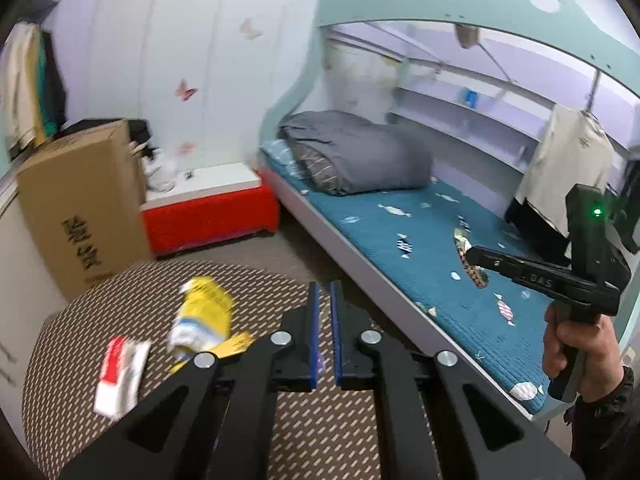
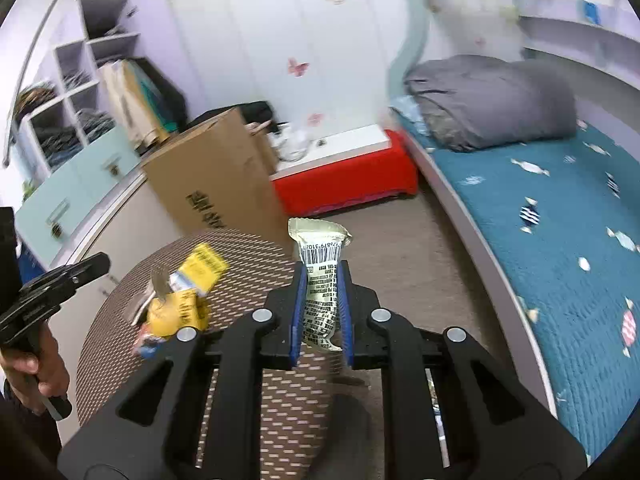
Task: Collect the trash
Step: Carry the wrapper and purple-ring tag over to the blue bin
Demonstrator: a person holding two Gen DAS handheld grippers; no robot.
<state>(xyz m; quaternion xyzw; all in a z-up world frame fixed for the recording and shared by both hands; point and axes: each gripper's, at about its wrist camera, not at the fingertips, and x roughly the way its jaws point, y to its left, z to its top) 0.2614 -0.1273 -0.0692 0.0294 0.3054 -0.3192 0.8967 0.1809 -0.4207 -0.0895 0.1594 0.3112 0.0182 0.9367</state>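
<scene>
Right gripper (image 2: 323, 280) clamping wrapper (image 2: 320, 276), upright

Both my feeds are bright and evenly lit, soft indoor light with no harsh glare and only faint shadows. The fisheye bends the bunk bed frame (image 1: 460, 4) and the cubby shelves (image 2: 76, 80) into curves, and the corners go black. Motion blur smears the yellow wrapper (image 1: 204, 316) and the cardboard box (image 1: 80, 208); the barcoded wrapper (image 2: 322, 276) stays sharp.
</scene>
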